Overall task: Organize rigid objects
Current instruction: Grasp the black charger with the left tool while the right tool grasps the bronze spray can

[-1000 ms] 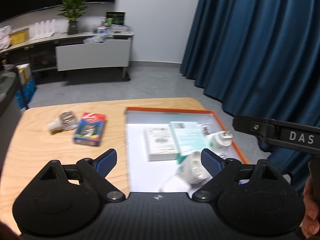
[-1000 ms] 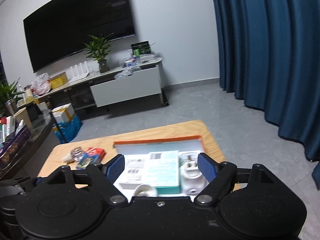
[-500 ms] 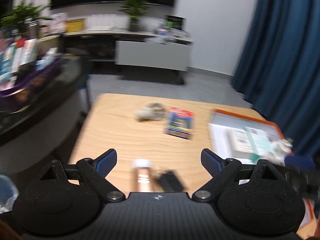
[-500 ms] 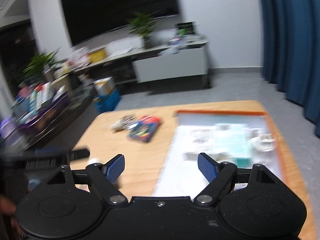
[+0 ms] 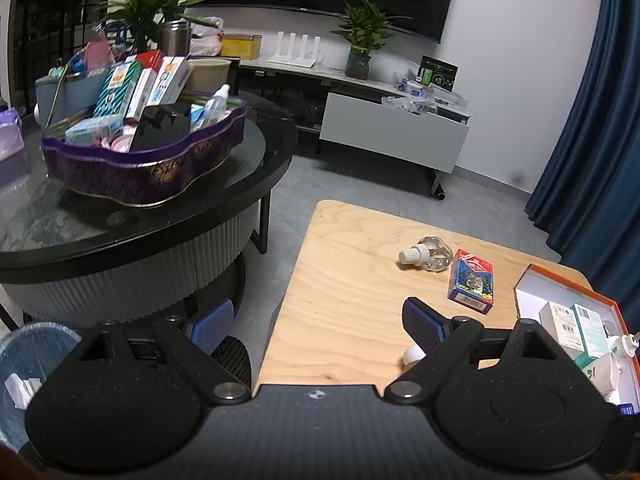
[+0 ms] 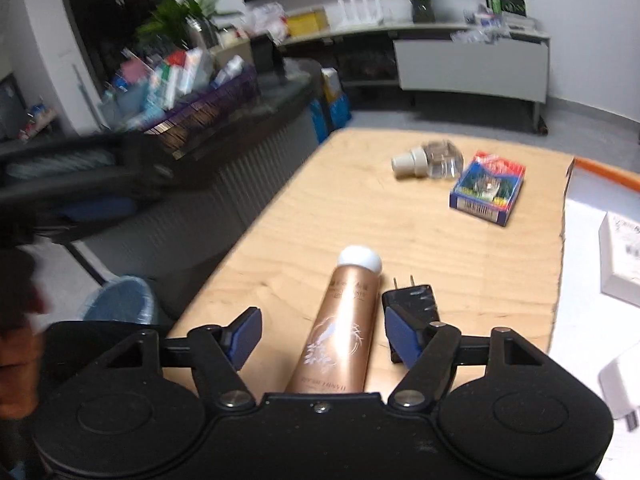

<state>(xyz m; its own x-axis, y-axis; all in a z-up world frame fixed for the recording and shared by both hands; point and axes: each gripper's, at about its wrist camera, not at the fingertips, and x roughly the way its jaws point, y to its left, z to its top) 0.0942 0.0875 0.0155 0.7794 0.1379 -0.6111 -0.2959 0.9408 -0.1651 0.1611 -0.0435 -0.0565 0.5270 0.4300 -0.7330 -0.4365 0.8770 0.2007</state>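
Observation:
A gold bottle [image 6: 344,320] with a white cap lies on the wooden table [image 6: 360,216], pointing away from me. My right gripper [image 6: 322,332] straddles it with its jaws closing, and the blue pads stand clear of the bottle's sides. A black charger plug [image 6: 412,298] lies against the right pad. Farther off lie a clear bottle [image 6: 434,159] and a blue-red card box [image 6: 488,186]. My left gripper [image 5: 316,320] hangs open and holds nothing at the table's left edge. The orange-rimmed white tray [image 5: 568,276] with several boxes sits at the right.
A round black glass table [image 5: 120,232] carrying a purple basket [image 5: 140,168] full of boxes stands left of the wooden table. A blue bin [image 5: 32,344] sits on the floor below it. A grey TV cabinet [image 5: 392,136] lines the far wall, and blue curtains [image 5: 600,140] hang at the right.
Both views swung left from the tray to the table's left part. The right gripper came down over the gold bottle and its jaws narrowed. The left jaws stayed wide.

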